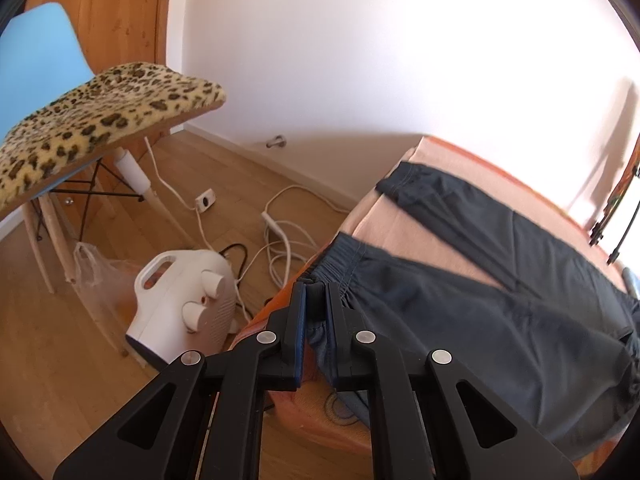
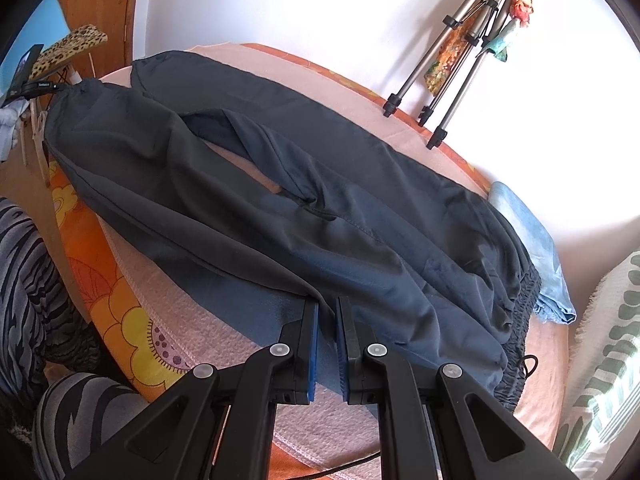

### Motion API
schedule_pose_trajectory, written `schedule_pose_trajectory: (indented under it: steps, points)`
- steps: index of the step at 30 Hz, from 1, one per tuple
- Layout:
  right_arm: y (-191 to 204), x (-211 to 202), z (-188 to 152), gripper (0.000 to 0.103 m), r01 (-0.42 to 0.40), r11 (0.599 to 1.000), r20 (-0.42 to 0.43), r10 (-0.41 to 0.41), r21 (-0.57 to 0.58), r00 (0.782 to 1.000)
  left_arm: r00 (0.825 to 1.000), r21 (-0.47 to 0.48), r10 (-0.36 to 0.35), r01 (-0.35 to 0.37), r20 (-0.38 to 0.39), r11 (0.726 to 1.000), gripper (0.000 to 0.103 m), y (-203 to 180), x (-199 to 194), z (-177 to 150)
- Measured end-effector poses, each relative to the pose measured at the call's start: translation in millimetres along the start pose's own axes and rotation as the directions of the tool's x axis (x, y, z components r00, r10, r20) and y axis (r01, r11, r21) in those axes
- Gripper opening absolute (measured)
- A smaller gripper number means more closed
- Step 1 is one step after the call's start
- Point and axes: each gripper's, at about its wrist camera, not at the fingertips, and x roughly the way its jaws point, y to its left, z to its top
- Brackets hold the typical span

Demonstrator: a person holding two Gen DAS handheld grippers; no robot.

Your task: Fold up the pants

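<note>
Pants [image 2: 280, 200], dark navy, lie spread on a bed [image 2: 224, 344] under a pinkish cover, their long axis running diagonally in the right wrist view: the gathered waistband [image 2: 520, 320] sits at lower right beside a folded blue cloth [image 2: 532, 240], and both legs reach toward upper left, the cuffs near the bed's far corner. The legs part in the middle, baring a strip of cover. The left claw [image 1: 316, 292] is pressed together on the elastic hem of the nearer leg at the bed's edge; the right claw [image 2: 328, 312] pinches a fold of fabric along the near side of the pants. On the floor beside the bed stand a white fan heater [image 1: 184, 304], a clear plastic bag [image 1: 100, 280] whose contents are hard to make out, and loose white cables [image 1: 276, 240]. A tripod [image 2: 452, 72] stands on the bed by the wall, its top cut off by the frame.
</note>
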Motion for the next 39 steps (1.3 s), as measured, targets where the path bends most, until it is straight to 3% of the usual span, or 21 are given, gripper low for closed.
schedule_pose_trajectory:
  steps: [8, 15, 23, 30, 39]
  points:
    - [-5.7, -9.1, 7.5, 0.005, 0.033, 0.999, 0.025, -0.033, 0.008, 0.999, 0.999, 0.007, -0.050, 0.050, -0.006, 0.999, 0.007, -2.7, -5.6, 6.8]
    - [-28.1, -25.0, 37.4, 0.002, 0.116, 0.992, 0.111, -0.121, 0.049, 0.986, 0.994, 0.001, -0.083, 0.084, 0.071, 0.996, 0.007, -19.1, -14.5, 47.1]
    - [-58.9, -12.6, 71.0, 0.000, 0.205, 0.979, 0.123, -0.206, 0.018, 0.971, 0.991, 0.048, -0.100, 0.096, 0.088, 0.994, 0.007, -61.5, 4.7, 92.2]
    - [-101.3, 35.5, 118.8, 0.000, 0.229, 0.974, 0.089, -0.227, -0.007, 0.970, 0.997, 0.110, -0.054, 0.047, 0.063, 0.993, 0.007, -113.6, 63.1, 132.8]
    - [-138.2, 137.4, 146.9, 0.000, 0.190, 0.982, -0.024, -0.190, -0.012, 0.982, 0.998, 0.157, 0.049, -0.044, -0.028, 0.987, 0.007, -151.0, 149.3, 143.0]
